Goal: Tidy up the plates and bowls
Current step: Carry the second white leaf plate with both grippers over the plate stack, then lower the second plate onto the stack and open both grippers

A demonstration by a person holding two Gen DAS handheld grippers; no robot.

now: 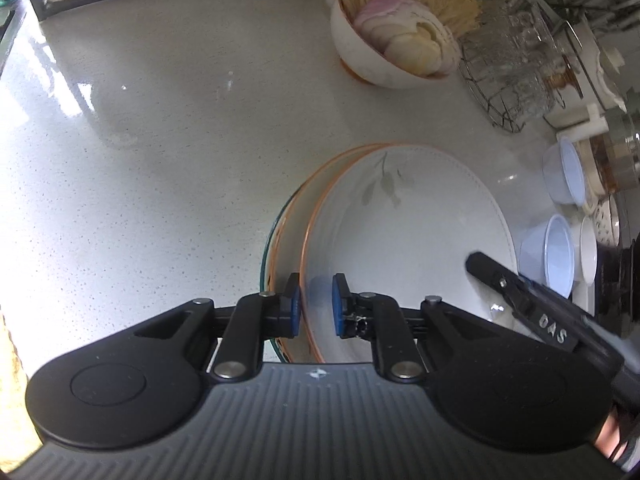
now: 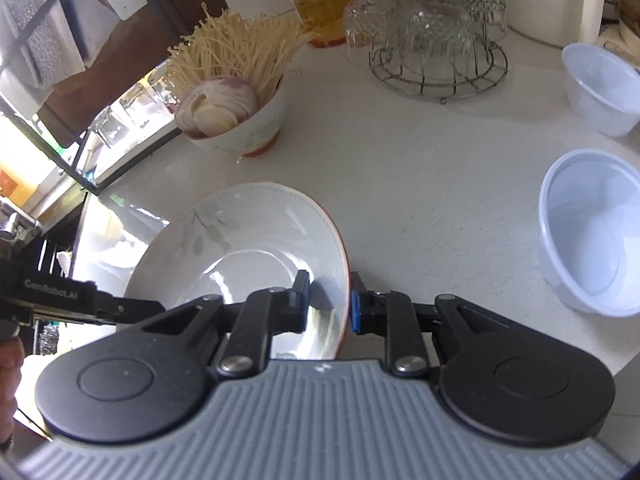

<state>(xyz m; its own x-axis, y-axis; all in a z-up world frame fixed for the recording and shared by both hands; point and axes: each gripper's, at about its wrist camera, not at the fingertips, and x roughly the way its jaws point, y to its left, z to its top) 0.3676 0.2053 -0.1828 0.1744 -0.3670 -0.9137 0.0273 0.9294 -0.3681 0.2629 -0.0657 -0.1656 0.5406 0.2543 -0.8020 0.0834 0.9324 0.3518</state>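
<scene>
White speckled counter point(image 1: 140, 152). Top plate point(image 1: 400, 232), white with an orange rim and a leaf print, sits on a small stack near the counter's middle.

Left wrist view: left gripper point(image 1: 316, 306) straddles the plate's near rim, one blue pad outside, one inside; a gap shows on both sides, so no clamp. Only here do the lower plates point(image 1: 280, 232) show beneath, one with a green edge.

Right wrist view: right gripper point(image 2: 329, 304) straddles the opposite rim, jaws slightly apart, pads just beside the rim; contact cannot be told. This view hides the stack.

Both views: a bowl of onion slices and noodles point(image 2: 236, 116) behind, a wire rack of glasses point(image 2: 436, 40), and two pale plastic bowls point(image 2: 592, 232) toward the counter's right edge.
</scene>
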